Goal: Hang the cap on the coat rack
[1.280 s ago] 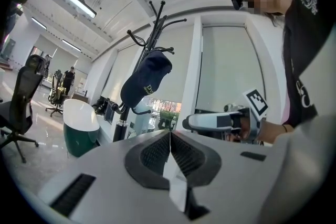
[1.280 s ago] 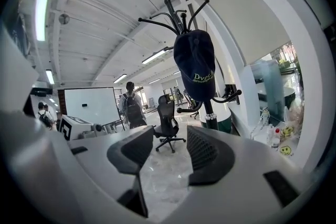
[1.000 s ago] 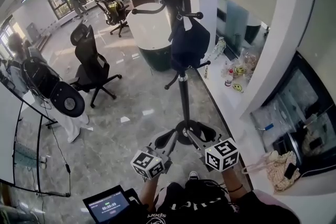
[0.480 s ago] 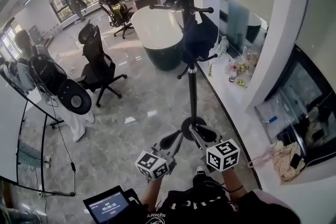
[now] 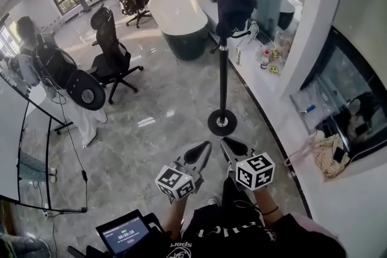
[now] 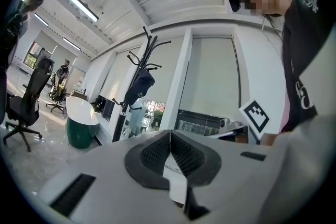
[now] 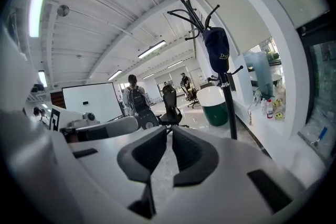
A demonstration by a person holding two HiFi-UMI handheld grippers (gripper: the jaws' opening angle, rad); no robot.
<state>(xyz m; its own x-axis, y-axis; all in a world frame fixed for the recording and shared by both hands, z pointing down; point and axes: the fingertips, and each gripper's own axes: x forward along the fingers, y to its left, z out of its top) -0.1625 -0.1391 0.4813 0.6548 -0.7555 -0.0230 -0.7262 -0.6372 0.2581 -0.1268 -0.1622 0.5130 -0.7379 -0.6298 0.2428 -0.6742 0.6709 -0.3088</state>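
Left gripper (image 5: 199, 153): jaws were pressed together, nothing between them. Right gripper (image 5: 233, 147): jaws were closing with a narrow gap left, empty too. The cap (image 5: 234, 8) hung on the coat rack (image 5: 223, 69), well apart from both pairs of fingers.

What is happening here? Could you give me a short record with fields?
cap: dark, hanging high on the coat rack
coat rack: black, upright on the grey floor
left claw: shut, empty
right claw: closing, nothing between its jaws
task state: cap appears hung; both claws are low and clear of the rack
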